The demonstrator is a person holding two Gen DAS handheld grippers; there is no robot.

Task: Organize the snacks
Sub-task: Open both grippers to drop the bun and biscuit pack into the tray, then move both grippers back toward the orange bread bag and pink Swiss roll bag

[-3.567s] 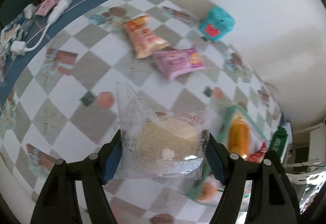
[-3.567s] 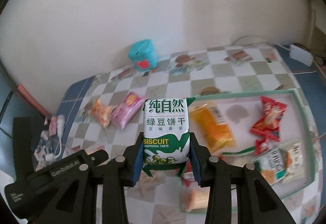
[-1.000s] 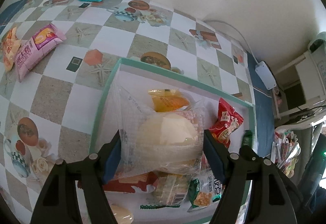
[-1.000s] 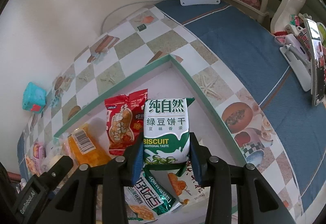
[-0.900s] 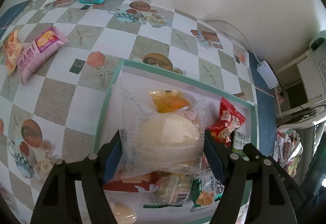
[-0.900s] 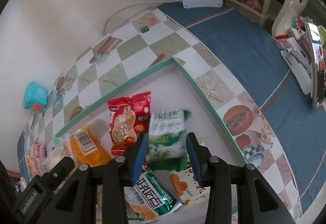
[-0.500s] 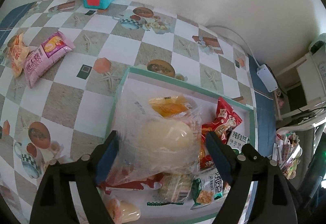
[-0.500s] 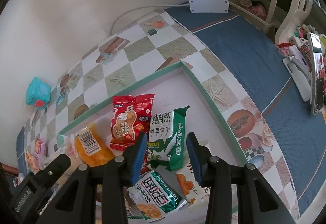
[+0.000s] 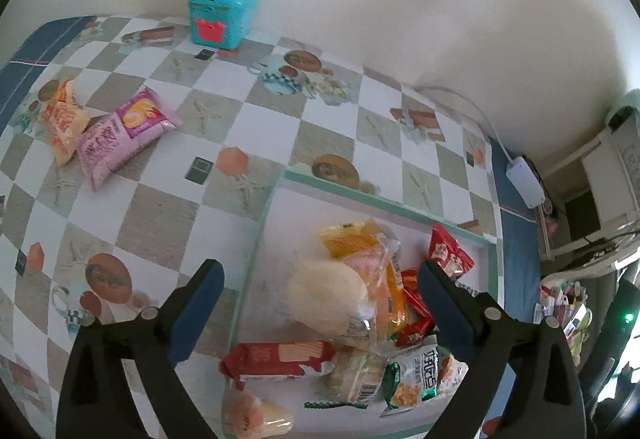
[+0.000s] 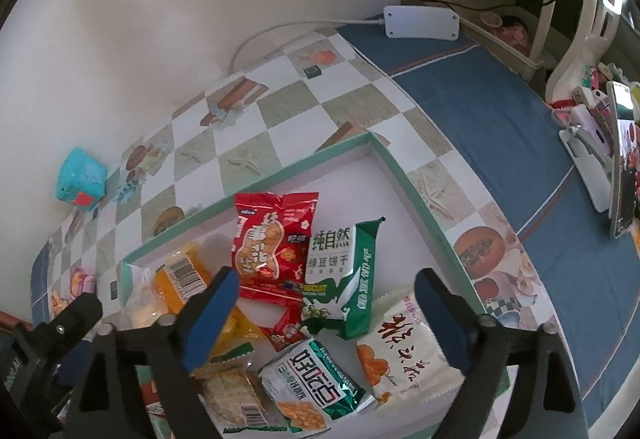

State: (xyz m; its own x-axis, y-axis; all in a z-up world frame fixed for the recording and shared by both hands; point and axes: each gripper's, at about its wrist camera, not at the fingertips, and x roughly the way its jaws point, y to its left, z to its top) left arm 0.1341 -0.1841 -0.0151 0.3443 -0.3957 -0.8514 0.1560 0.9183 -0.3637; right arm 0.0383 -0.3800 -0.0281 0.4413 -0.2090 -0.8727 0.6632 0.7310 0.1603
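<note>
I see the bun pack (image 9: 326, 293) lying in the tray (image 9: 384, 201) among other snacks. Two packets (image 9: 116, 129) lie left of it on the tablecloth (image 9: 160, 207).

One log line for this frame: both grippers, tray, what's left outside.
left hand-held gripper: open, just opened, bun pack dropped in tray | right hand-held gripper: open, just opened, biscuit pack in tray | outside: pink pack, orange pack

Snack packets (image 10: 332, 271) heaped in green-rimmed tray (image 10: 424, 207)
</note>
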